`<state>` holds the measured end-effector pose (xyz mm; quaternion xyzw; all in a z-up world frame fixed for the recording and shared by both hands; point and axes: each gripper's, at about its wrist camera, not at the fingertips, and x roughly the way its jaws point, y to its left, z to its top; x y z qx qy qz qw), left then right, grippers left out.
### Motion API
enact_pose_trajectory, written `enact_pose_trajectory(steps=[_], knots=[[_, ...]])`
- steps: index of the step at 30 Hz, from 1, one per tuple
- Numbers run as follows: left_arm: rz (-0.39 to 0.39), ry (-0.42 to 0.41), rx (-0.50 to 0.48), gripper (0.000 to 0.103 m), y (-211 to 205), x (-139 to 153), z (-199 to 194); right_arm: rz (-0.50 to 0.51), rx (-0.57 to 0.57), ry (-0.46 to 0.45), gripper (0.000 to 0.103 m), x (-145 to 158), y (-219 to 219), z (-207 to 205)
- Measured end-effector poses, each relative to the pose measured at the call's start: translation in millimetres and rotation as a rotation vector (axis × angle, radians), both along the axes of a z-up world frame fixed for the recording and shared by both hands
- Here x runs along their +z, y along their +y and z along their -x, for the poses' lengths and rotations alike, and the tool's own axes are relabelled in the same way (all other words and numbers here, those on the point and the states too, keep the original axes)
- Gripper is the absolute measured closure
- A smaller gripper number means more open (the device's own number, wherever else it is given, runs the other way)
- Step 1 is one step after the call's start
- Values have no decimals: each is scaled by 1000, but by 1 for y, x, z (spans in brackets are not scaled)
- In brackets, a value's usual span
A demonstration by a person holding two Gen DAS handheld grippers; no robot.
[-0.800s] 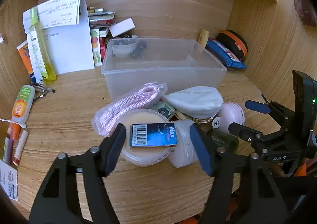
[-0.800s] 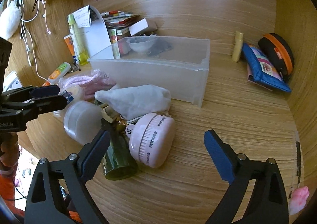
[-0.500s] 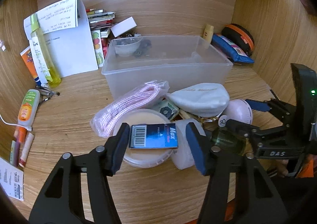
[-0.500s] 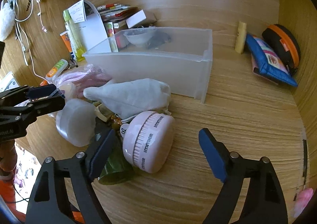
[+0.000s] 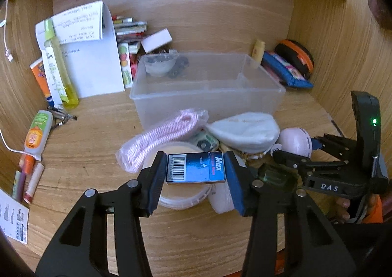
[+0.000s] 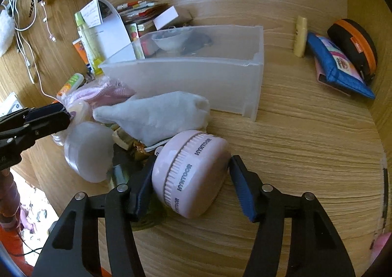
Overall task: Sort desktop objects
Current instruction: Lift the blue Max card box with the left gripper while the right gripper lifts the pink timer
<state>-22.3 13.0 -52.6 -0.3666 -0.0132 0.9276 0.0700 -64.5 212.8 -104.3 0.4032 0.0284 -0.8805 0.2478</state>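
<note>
Clutter is spread over a wooden desk (image 5: 80, 144) in front of a translucent rectangular plastic bin (image 5: 208, 88). A small dark-blue cardboard box with a barcode and red "Max" lettering (image 5: 195, 170) is clamped between the two blue pads of the left gripper (image 5: 194, 174), one pad pressed to each short end. The box is held above a round cream-coloured lidded tub (image 5: 182, 191), though whether it rests on the lid cannot be told. A bundle of pink cord in clear wrap (image 5: 161, 135) lies just behind the tub, touching the front wall of the bin, and a white drawstring cloth pouch (image 5: 245, 128) lies to its right.

A round pale-pink kitchen timer marked "HYMTOOR" (image 6: 189, 174) is seen lying on its side on the desk, just in front of the pouch (image 6: 156, 117). It is bracketed by the fingers of the right gripper (image 6: 189, 186): the left pad is pressed against the timer's face side and the right pad sits at its back, so the jaws appear closed on it, although firm contact at the right pad cannot be confirmed. A frosted white round container (image 6: 88, 152) and a dark green glass bottle (image 6: 122, 174) lie to the timer's left. Inside the bin (image 6: 196, 78), a small clear bowl (image 6: 169, 40) and a dark object are seen at the far end.
</note>
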Motion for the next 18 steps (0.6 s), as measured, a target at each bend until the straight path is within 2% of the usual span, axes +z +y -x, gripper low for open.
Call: enact_pose_trajectory(steps=[18], knots=[[7,124,59,56,-15,40,14,33,-34,157,48,73,21,3]])
